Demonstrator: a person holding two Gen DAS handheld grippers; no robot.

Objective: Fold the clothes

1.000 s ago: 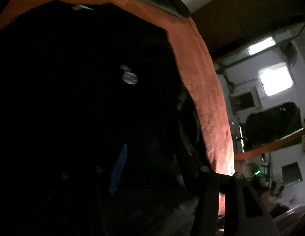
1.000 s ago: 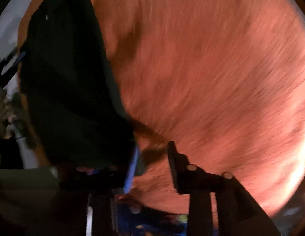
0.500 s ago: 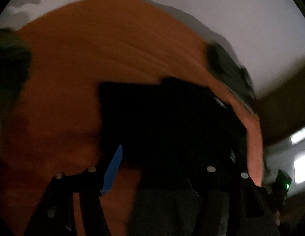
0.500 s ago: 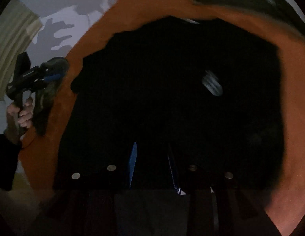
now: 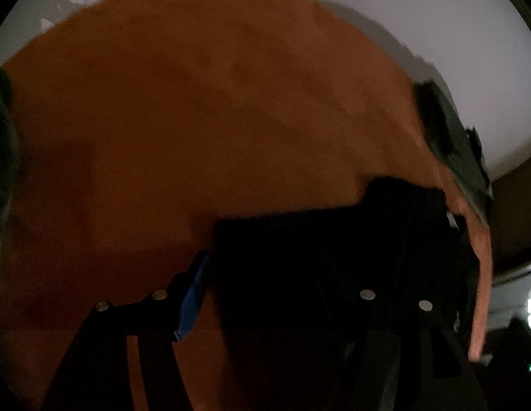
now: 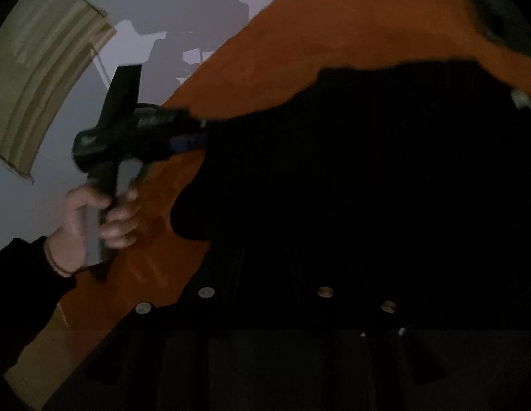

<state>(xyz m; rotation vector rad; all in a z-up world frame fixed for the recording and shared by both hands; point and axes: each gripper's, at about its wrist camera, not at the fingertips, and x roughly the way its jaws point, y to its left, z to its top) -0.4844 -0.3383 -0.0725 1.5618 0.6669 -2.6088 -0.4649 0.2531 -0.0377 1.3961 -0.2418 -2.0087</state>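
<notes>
Black garment; orange cloth; blue pad on left claw; white wall.
</notes>
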